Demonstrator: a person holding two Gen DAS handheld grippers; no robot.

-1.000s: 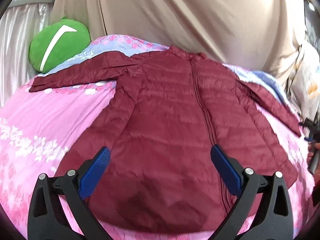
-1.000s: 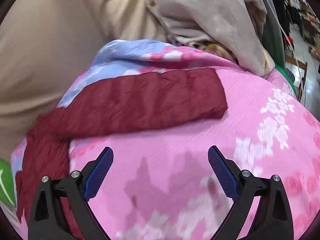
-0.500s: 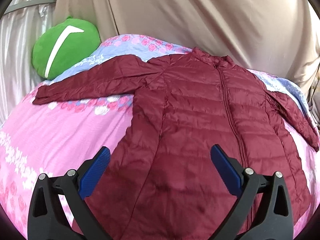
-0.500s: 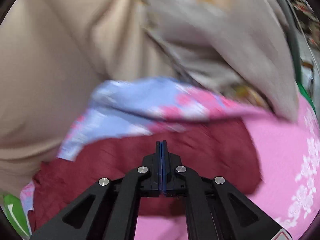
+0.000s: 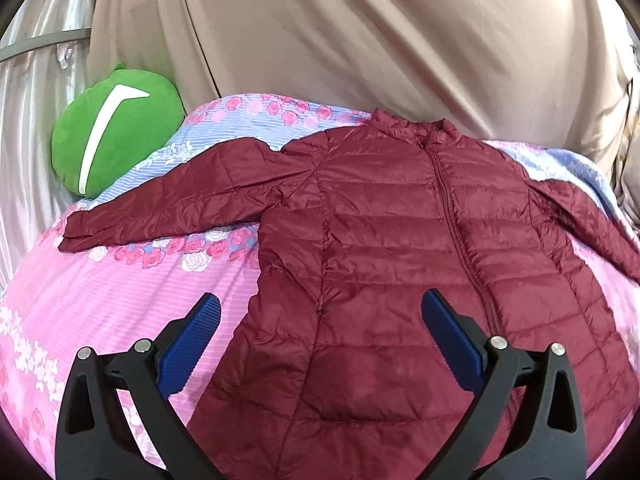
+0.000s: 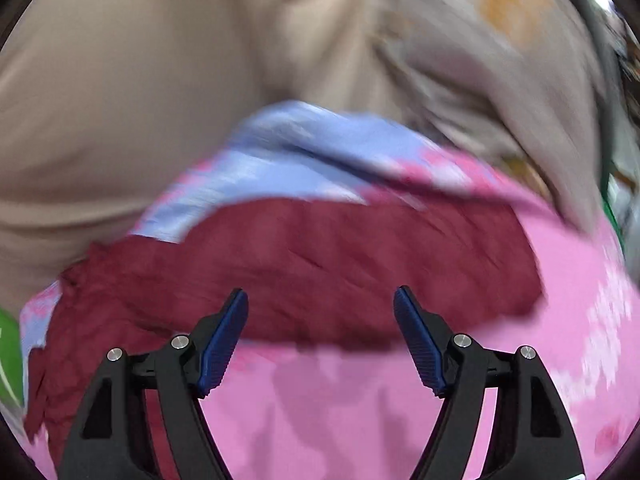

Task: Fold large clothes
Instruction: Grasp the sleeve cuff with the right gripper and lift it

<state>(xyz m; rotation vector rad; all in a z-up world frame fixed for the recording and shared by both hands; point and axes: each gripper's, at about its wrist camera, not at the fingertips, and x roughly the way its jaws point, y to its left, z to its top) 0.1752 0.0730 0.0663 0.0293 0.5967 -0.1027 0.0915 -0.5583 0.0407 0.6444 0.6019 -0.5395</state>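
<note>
While the maroon jacket (image 5: 400, 248) lies flat, zipped, mid-bed with both sleeves spread toward the sheet's (image 5: 120, 288) side edges, left gripper (image 5: 320, 336) hovers wide open, empty, over the hem. Right gripper (image 6: 320, 336), jaws just opening, nothing between them, above a sleeve (image 6: 340, 264).

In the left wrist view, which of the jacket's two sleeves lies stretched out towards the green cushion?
The sleeve at picture left: it reaches flat towards the green cushion, while the other sleeve slopes away at picture right.
</note>
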